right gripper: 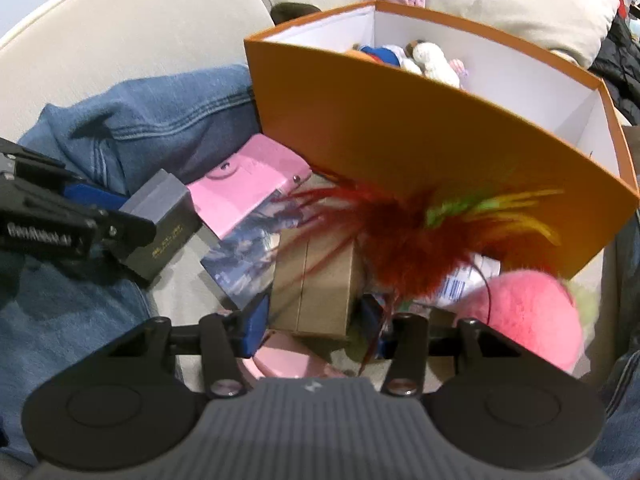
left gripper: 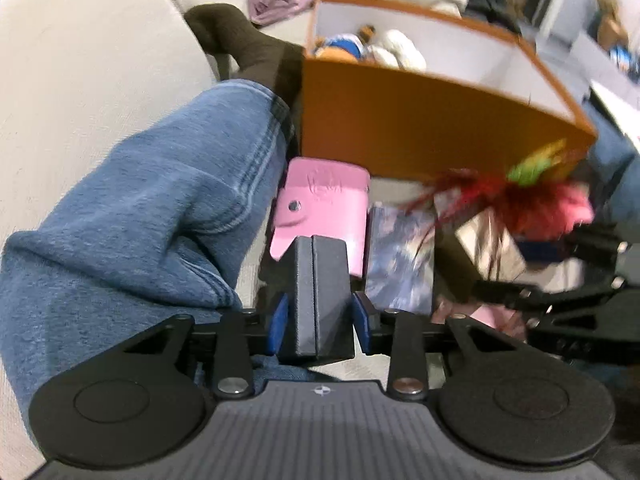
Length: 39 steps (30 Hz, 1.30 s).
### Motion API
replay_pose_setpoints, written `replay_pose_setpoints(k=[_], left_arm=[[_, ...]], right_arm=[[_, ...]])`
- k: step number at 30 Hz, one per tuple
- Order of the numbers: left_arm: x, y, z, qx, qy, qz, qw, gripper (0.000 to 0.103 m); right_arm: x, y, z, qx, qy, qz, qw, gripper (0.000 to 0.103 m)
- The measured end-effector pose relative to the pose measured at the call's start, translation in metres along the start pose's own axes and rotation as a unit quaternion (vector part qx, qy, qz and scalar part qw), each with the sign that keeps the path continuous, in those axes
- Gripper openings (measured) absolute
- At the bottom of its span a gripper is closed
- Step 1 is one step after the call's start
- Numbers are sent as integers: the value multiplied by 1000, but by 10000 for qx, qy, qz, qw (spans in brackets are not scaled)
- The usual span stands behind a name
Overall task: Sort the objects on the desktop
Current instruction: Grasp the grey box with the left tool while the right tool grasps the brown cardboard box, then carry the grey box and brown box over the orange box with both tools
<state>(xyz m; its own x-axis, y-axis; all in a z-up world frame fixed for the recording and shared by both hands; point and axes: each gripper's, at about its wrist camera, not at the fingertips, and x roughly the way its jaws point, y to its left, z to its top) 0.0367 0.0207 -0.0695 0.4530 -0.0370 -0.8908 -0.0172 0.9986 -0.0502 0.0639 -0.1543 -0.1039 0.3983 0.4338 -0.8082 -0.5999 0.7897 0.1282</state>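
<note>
Clamped between the left gripper's (left gripper: 316, 300) pads, a small black box (left gripper: 316, 292) is held below the orange box (left gripper: 420, 136). A tan box (right gripper: 316, 284) is gripped by the right gripper (right gripper: 316, 332) beside the feather toy (right gripper: 416, 236).

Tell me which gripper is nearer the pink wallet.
Left. The left gripper, shut on a dark grey box, sits just before the pink wallet; the right gripper straddles a brown box farther off.

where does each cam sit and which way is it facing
Left wrist: on the left gripper, looking down along its fingers, which clamp a small dark grey rectangular box, toward the orange cardboard box; a blue-jeaned leg shows.
Right wrist: on the right gripper, looking down at a brown cardboard box between its fingers; the left gripper appears at left.
Shared: the orange box, a pink snap wallet, a red feather toy.
</note>
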Motion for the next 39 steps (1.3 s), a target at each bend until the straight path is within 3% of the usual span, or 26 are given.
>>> replay_pose_setpoints(k=[5,10,17,24,32,35,39], left_arm=[[-23,15,8,-329,-345,-411,9980,38],[-40,20,19,-377,-730,-585,9949,38],[-40,21,33,-462,-901,-907,9907,38],[-48,8,54,-312,-1138,-1222,9855,38],[-71,-8,102,27,-1654,-1382,9765,38],[-63,-16,124,207,-1579,-1391,9774,38],[-37,-18,154,298,-1115,-1418,9831,38]], right_arm=[[-13,1,11,-96,-197,100,9997,50],[-31,2,25,-198,-445,236,9985,49],[-54,-16,44,136,-722,498,9961,49],[-75,-30,67,231,-1016,589,9928,49],[-102,-56,106,384,-1715,454,9834,49],[-92,-69,117,532,-1691,349,9835,49],[-66,-91,128,817,-1517,289,9846,49]])
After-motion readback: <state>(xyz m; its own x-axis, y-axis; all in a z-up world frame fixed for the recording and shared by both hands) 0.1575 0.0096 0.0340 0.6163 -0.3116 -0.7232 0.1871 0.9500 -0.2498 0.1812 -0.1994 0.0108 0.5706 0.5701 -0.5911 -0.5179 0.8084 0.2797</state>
